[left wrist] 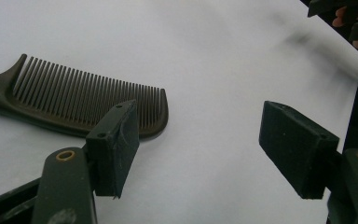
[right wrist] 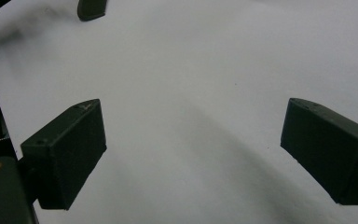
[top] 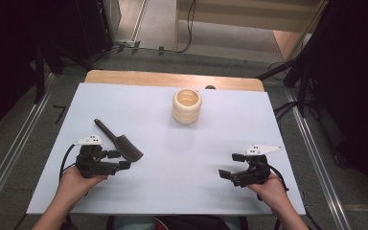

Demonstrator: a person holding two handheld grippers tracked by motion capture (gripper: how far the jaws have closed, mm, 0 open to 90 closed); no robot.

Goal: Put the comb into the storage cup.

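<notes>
Clearly I am at the approach step: my left tool hangs with its jaws spread wide, gripping nothing, just beside the dark brown plastic comb lying flat on the white tabletop. In the left gripper view the comb sits behind one jaw, off to the side of the gap (not between the jaws). I judge the next move calls for shifting sideways to straddle its spine. My right tool rests spread, well apart.
</notes>
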